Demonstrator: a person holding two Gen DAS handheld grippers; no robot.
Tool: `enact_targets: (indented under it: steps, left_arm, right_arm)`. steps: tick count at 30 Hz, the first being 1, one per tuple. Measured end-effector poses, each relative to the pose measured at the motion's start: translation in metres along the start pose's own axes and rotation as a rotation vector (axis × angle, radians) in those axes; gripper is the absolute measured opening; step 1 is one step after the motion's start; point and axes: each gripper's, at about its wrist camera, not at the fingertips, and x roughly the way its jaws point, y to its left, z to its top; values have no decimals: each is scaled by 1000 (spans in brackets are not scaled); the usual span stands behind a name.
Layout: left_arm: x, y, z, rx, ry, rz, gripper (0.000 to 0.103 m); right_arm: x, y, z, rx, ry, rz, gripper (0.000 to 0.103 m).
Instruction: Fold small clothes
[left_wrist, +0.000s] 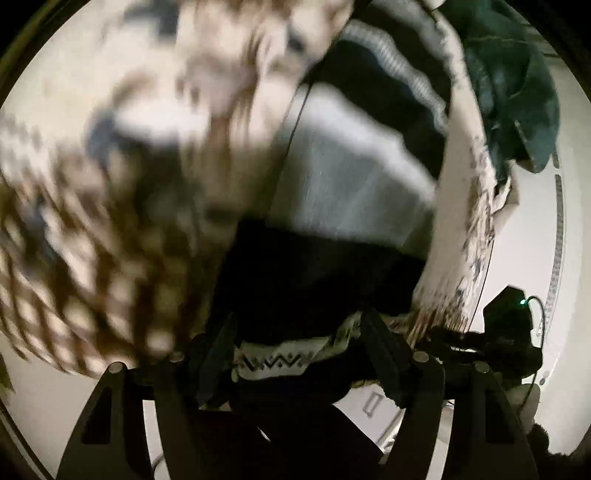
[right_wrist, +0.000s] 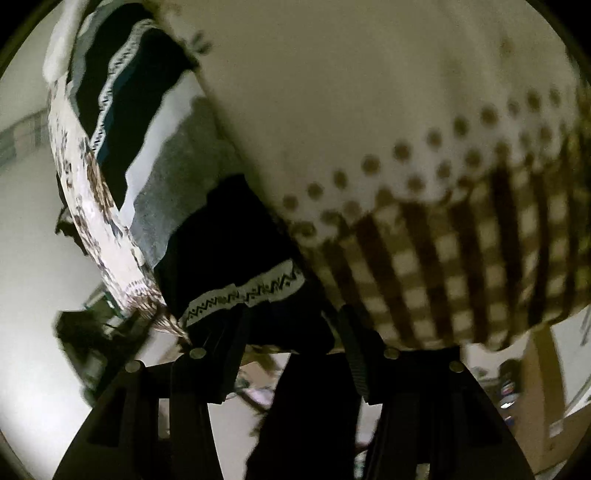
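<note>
1. The striped garment (left_wrist: 354, 184), banded black, grey and white with a zigzag trim (left_wrist: 280, 360), lies straight ahead of both grippers, its trimmed hem the near edge.
2. The left gripper (left_wrist: 295, 347) has its fingers apart; the trim sits between them, and no pad is seen pressing on it.
3. The right gripper (right_wrist: 291, 332) likewise has its fingers apart, with the dark hem (right_wrist: 236, 236) just beyond the tips, seemingly free.
4. The long axis runs away from the fingers, near hem to far stripes. Both hands sit equally close to the hem.
5. Count: one striped garment, one cream checked cloth (right_wrist: 461, 243) with dots beside it, one dark green garment (left_wrist: 517, 92) at far right, two grippers.
6. The pale worktop (right_wrist: 26, 229) shows around the clothes.
</note>
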Motion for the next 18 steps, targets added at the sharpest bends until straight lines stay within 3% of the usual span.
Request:
enact_targets:
  steps: [2, 3, 4, 6, 9, 15, 18]
  left_arm:
    - [13, 1, -11, 10, -17, 63, 60]
    - [12, 1, -15, 20, -46, 76, 28]
    - [11, -1, -19, 30, -70, 96, 7]
    - [0, -8, -26, 35, -133, 99, 6]
    - [-17, -10, -32, 26, -173, 74, 6]
    - [-36, 1, -37, 15, -205, 82, 6]
    - [-25, 15, -34, 27, -184, 112, 7]
  right_arm:
    - [12, -8, 1, -33, 2, -27, 52]
    - [19, -3, -3, -55, -16, -58, 30]
    - [25, 4, -7, -57, -57, -95, 4]
    - [23, 11, -17, -76, -126, -177, 6]
    - [22, 16, -33, -70, -161, -210, 5]
    - [21, 43, -58, -163, -140, -227, 5]
    - [43, 52, -58, -185, -115, -256, 5]
